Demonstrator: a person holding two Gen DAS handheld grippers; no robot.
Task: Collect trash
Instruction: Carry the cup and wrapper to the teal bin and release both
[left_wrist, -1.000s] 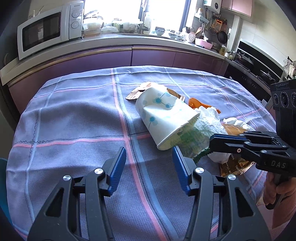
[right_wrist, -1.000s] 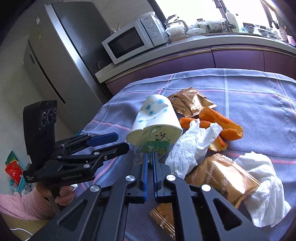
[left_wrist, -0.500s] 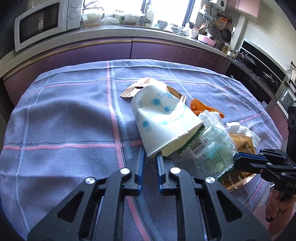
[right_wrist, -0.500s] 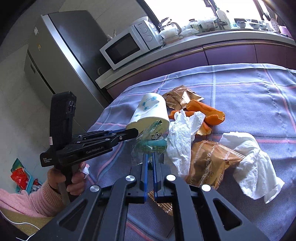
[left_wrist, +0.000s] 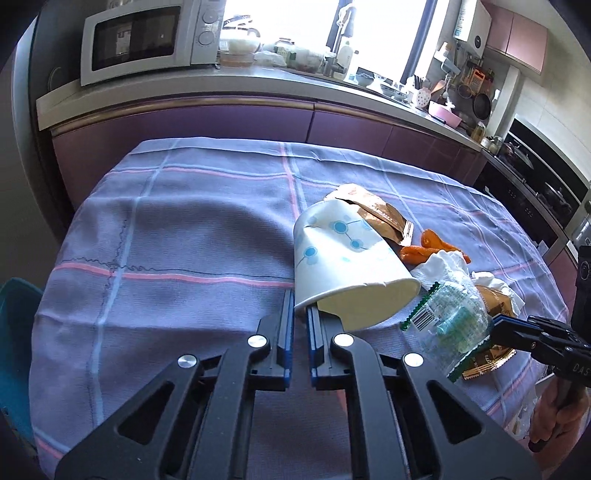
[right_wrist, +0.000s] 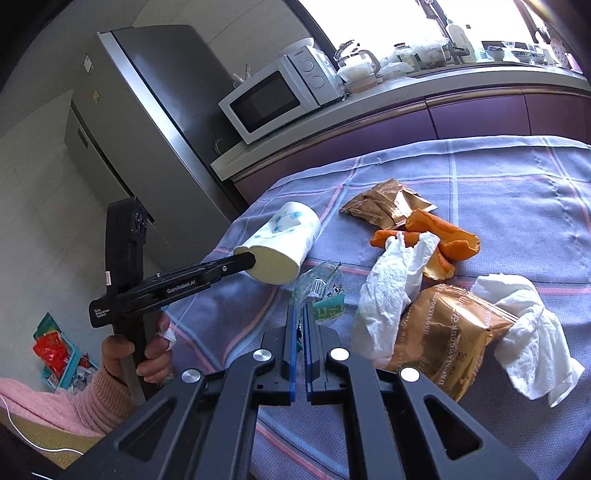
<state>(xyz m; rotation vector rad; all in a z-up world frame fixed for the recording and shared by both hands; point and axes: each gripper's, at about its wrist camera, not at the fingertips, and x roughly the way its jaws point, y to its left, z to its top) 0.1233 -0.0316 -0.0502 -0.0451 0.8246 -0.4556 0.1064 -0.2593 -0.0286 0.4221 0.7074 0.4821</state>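
Observation:
A white paper cup (left_wrist: 343, 254) with blue dots lies tilted, mouth toward me, and my left gripper (left_wrist: 300, 299) is closing its jaws on the cup's lower rim, which is pinched between them. In the right wrist view the cup (right_wrist: 280, 240) hangs at the tip of the left gripper (right_wrist: 251, 262), just above the cloth. My right gripper (right_wrist: 300, 310) is shut on a crumpled clear plastic wrapper (right_wrist: 321, 284) with green print. The wrapper (left_wrist: 450, 317) sits just right of the cup's mouth, at the tip of the right gripper (left_wrist: 495, 325).
On the checked purple tablecloth (left_wrist: 177, 258) lie two white tissues (right_wrist: 391, 288) (right_wrist: 532, 332), a gold snack bag (right_wrist: 450, 332), orange peels (right_wrist: 443, 236) and brown sachets (right_wrist: 388, 208). A counter with a microwave (left_wrist: 144, 37) runs behind; a fridge (right_wrist: 147, 129) stands left.
The left gripper's jaws went from wide apart to pinched on the cup's rim. The cup has shifted left and tilted up, away from the wrapper held in the right gripper.

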